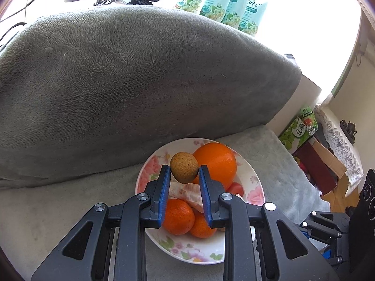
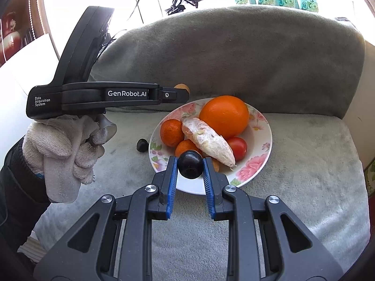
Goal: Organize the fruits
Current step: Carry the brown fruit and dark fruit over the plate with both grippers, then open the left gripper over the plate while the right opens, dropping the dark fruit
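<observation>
Right wrist: right gripper (image 2: 189, 167) clamps one dark plum (image 2: 190, 164); left gripper (image 1: 184, 172) clamps one brown fruit (image 1: 184, 167) (plate (image 2: 262, 140): three oranges, one tomato).

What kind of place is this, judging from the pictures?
Most likely a living room in a home. The floral plate of fruit stands on a sofa seat under a grey plush cover. Behind the backrest stand detergent pouches, and a carton with a lace cloth lies beside the sofa.
</observation>
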`<state>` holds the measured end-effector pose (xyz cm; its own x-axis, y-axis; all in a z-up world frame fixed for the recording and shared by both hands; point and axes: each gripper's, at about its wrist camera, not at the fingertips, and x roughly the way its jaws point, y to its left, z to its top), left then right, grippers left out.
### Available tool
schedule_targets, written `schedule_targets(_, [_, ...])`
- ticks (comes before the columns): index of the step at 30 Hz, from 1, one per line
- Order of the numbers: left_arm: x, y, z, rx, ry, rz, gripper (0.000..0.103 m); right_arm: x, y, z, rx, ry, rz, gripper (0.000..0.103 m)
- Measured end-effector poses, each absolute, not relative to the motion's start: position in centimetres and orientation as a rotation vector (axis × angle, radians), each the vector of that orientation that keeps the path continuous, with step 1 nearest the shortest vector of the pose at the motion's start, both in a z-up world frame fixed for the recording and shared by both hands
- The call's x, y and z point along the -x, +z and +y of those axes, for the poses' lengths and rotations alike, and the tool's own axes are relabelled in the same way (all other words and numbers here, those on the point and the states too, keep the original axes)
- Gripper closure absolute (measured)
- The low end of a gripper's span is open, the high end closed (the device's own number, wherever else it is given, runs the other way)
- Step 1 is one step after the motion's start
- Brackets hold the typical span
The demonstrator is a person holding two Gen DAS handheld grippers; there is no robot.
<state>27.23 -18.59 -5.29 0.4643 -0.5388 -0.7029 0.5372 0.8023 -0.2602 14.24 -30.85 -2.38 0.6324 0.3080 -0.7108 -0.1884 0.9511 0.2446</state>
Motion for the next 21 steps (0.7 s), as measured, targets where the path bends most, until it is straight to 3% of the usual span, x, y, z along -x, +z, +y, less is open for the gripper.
schedule_targets(18, [-27.4,-5.16,-19.44,-0.008,-0.657,0.865,0.08,-14.21,-2.47,-30.68,-0.137,0.284,0.837,0.08])
schedule_targets(19, [-27.39,-5.14,-19.47,-0.008,-0.658,0.865,0.079,-14.2,-2.45,-30.65,-0.136,0.284,0.836,0.08])
schedule_targets(21, [-27.35,-5.08,-19.57,-0.011,-0.659,0.862,0.068,-14.17,-2.43,-30.61,-0.132,0.28,0.834,0.08])
